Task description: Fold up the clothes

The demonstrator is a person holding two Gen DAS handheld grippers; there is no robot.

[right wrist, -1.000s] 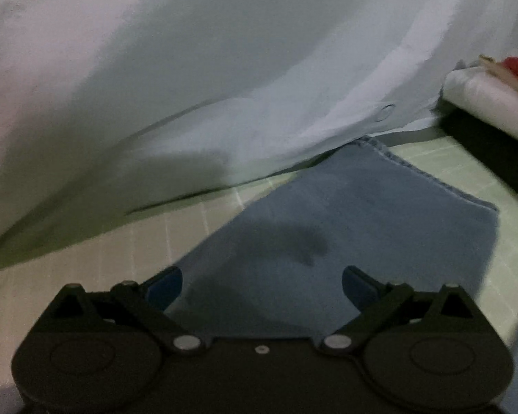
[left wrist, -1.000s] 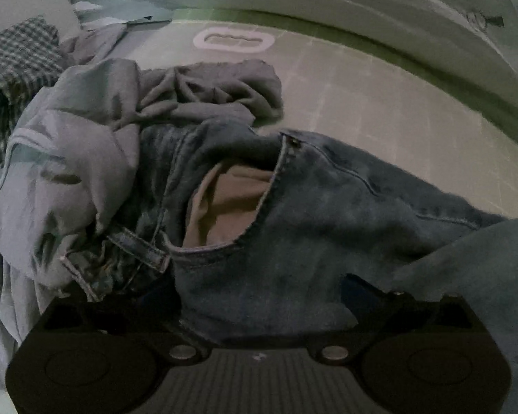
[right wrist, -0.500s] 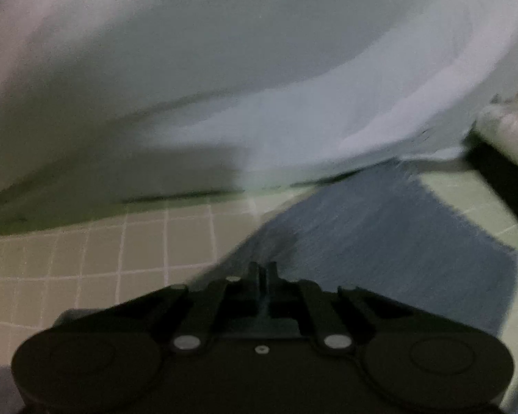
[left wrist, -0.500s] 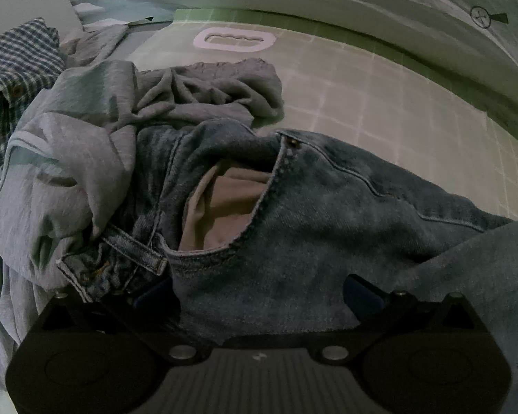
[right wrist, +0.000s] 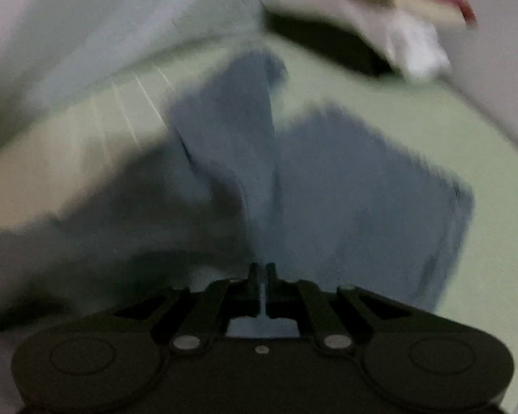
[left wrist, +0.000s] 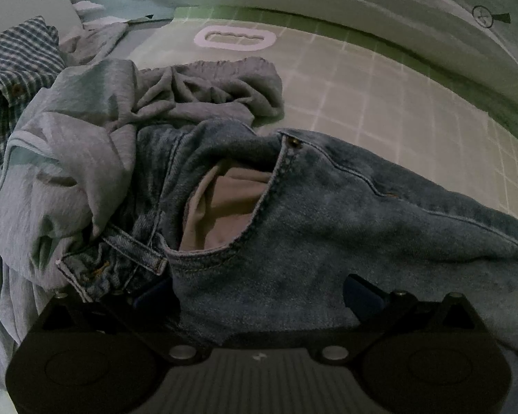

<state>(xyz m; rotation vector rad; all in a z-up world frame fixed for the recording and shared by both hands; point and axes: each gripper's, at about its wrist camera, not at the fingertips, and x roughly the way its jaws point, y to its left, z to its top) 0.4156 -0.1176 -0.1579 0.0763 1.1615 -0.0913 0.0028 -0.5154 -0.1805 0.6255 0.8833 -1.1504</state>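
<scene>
Swept sideways since the earlier frames, the right tool point(right wrist: 261, 269) now carries the blue denim of the jeans point(right wrist: 345, 186) with it, the cloth lifting in a peaked fold off the pale green gridded mat point(right wrist: 414, 103); that view is heavily blurred. Its jaws, wide a second ago, have pressed together and pinch the denim edge between them.

On the left, nothing has shifted. Faded, stitched denim of the jeans point(left wrist: 328, 227) lies crumpled, the front pocket gaping to show a beige lining point(left wrist: 221, 207) and a copper rivet point(left wrist: 295, 142). A soft grey jersey garment point(left wrist: 86, 145) is heaped against the waistband, and a blue checked shirt point(left wrist: 13, 65) lies beyond it. A white oval outline point(left wrist: 234, 38) marks the mat. The left tool point(left wrist: 259, 286) is spread wide, its blue pads straddling the denim below the pocket.
</scene>
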